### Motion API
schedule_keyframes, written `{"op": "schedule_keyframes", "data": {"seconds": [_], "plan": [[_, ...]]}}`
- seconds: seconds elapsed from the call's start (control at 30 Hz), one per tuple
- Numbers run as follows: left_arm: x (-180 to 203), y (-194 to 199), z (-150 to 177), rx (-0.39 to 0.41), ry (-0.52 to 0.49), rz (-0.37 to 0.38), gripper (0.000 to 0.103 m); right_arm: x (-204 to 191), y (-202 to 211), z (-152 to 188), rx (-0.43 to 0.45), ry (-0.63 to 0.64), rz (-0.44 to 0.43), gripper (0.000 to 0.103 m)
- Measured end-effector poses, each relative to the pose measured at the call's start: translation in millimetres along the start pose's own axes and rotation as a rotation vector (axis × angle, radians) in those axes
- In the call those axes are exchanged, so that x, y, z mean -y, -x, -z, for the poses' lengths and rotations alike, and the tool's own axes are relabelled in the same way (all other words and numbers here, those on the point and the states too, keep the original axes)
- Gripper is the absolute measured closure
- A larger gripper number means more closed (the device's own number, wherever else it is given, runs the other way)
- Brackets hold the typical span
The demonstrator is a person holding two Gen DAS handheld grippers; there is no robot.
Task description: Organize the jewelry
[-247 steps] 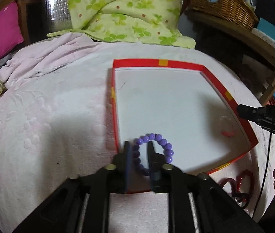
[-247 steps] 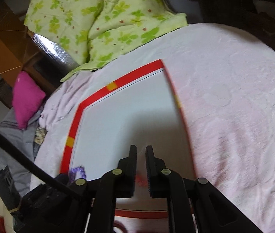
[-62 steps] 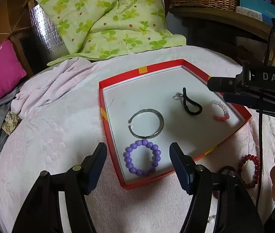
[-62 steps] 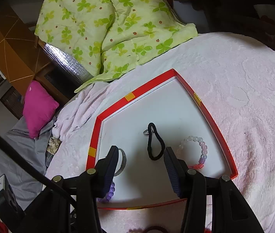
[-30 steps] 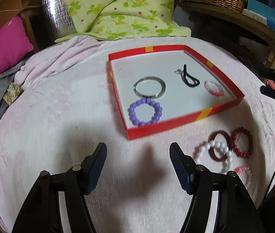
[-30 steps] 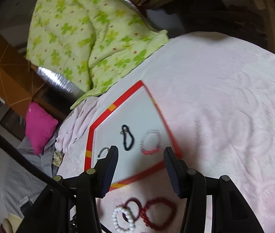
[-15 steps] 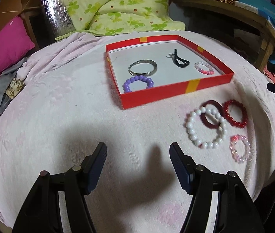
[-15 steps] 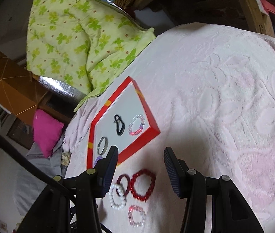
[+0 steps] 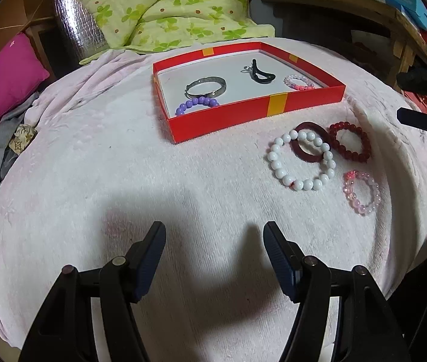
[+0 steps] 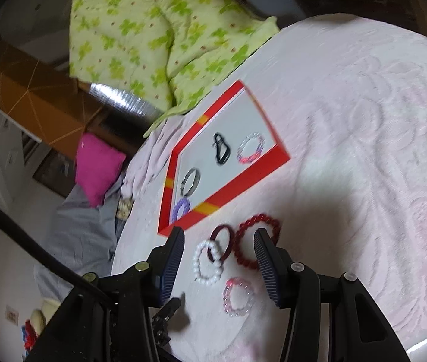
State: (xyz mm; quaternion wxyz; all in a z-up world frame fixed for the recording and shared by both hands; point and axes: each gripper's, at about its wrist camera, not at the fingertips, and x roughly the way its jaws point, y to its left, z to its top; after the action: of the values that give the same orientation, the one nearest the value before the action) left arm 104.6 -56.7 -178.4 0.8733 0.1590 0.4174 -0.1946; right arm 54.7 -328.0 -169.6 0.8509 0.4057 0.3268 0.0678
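My left gripper (image 9: 215,252) is spread wide, nothing between its jaws, hovering low over the pale pink blanket (image 9: 92,181) that covers the bench. My right gripper (image 10: 218,264) is also wide open and empty, above the loose bracelets. Between its fingers in the right wrist view lie the white bead bracelet (image 10: 208,262), the dark red ring (image 10: 221,238) and the red bead bracelet (image 10: 254,241), with the pink crystal bracelet (image 10: 238,296) nearer the gripper base. In the left wrist view that loose group sits ahead and to the right: white bead bracelet (image 9: 302,159) overlapping the dark red ring (image 9: 309,142), the red bead bracelet (image 9: 350,141) touching the ring's right side, the pink crystal bracelet (image 9: 362,192) just beside them, closer to me. Beyond them is the red tray (image 9: 276,105) with a white floor, sitting on the blanket. Inside it: purple bead bracelet (image 9: 197,104) at the near left corner, silver bangle (image 9: 206,86) right behind it, black hair tie (image 9: 262,74) toward the back, a small pink-white bead bracelet (image 9: 299,81) near the right wall. All four are inside the tray and four pieces are outside. A green leaf-print quilt (image 9: 165,9) lies past the tray, a magenta pillow (image 9: 8,78) far left.
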Motion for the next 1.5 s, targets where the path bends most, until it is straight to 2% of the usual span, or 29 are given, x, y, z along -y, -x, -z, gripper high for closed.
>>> {"op": "schedule_keyframes", "data": {"seconds": [0.23, 0.47, 0.53, 0.6, 0.67, 0.97, 1.07, 1.23, 1.37, 1.47, 1.5], "plan": [[-1.3, -3.9, -1.9, -0.011, 0.023, 0.002, 0.034, -3.7, -11.4, 6.9, -0.050, 0.026, 0.003, 0.053], [3.5, -2.6, -3.4, 0.000, 0.018, 0.021, 0.034, 10.5, -15.2, -1.2, -0.035, -0.062, -0.006, 0.053], [5.8, -1.6, -3.8, 0.004, 0.016, 0.028, 0.034, 8.0, -18.8, -2.7, -0.035, -0.054, -0.005, 0.060], [6.9, 0.8, -3.9, 0.013, 0.014, 0.038, 0.034, 5.4, -21.3, -4.4, -0.032, -0.042, 0.003, 0.061], [7.4, 3.1, -4.3, 0.020, 0.015, 0.045, 0.034, 3.9, -25.4, -6.9, -0.032, -0.032, 0.018, 0.066], [-1.1, 7.9, -7.4, 0.034, 0.050, 0.095, 0.034, 2.8, -52.2, -28.5, -0.074, 0.057, 0.177, 0.066], [-3.8, 8.4, -9.2, 0.035, 0.068, 0.121, 0.034, 6.6, -63.4, -29.5, -0.127, 0.063, 0.207, 0.066], [-2.3, 5.9, -11.7, 0.030, 0.070, 0.139, 0.034, 9.2, -77.0, -25.5, -0.199, 0.133, 0.309, 0.068], [-2.3, 4.6, -12.9, 0.029, 0.073, 0.143, 0.034, 9.1, -72.2, -18.9, -0.200, 0.174, 0.324, 0.068], [-2.3, 3.1, -14.5, 0.026, 0.085, 0.154, 0.034, 3.3, -72.4, -10.9, -0.195, 0.245, 0.368, 0.074], [-1.9, 2.6, -14.8, 0.024, 0.086, 0.158, 0.034, 1.1, -74.0, -9.1, -0.190, 0.274, 0.397, 0.085]]}}
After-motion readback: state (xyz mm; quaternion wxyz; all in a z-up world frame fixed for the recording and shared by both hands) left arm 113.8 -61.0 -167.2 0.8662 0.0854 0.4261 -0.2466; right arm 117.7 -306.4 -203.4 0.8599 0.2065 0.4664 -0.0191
